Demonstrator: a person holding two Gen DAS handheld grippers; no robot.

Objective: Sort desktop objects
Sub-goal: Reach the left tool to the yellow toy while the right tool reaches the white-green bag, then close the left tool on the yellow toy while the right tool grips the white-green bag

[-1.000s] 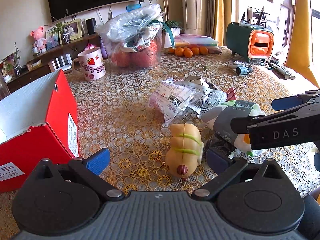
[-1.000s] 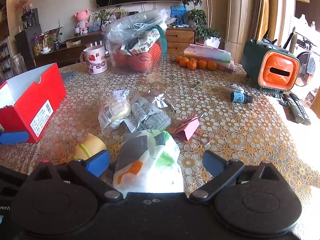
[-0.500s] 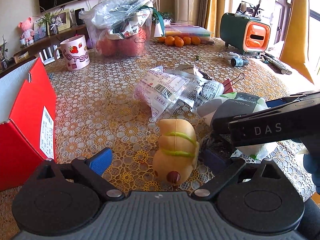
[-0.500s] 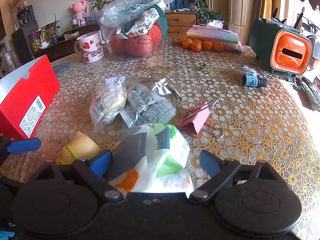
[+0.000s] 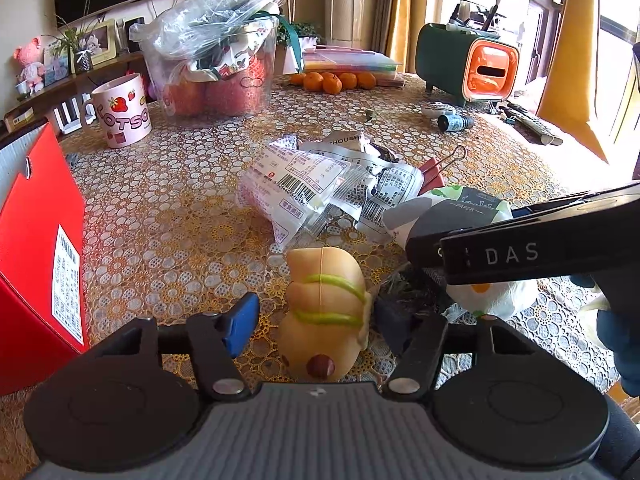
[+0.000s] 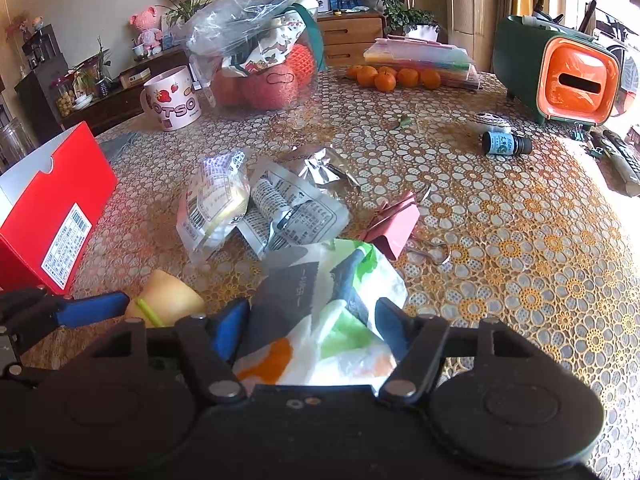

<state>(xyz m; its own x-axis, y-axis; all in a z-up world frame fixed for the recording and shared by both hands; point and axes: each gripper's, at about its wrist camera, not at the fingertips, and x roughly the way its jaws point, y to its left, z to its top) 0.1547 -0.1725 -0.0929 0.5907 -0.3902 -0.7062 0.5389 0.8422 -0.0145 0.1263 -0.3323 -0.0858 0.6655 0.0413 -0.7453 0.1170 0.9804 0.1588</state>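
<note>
A tan squishy toy with two green stripes (image 5: 324, 312) lay on the lace-patterned surface (image 5: 172, 208) between the parted jaws of the left gripper (image 5: 316, 320), the right pad touching its side and the left pad just clear. Beside it, the right gripper (image 6: 312, 326) had its jaws pressed against both sides of one crumpled white paper bag printed grey, green and orange (image 6: 324, 312). Ahead lay three clear and foil snack wrappers (image 6: 256, 204) and one pink binder clip (image 6: 394, 226). One red cardboard box (image 6: 56, 224) stood at the left, and five oranges (image 6: 390, 76) sat far back.
</note>
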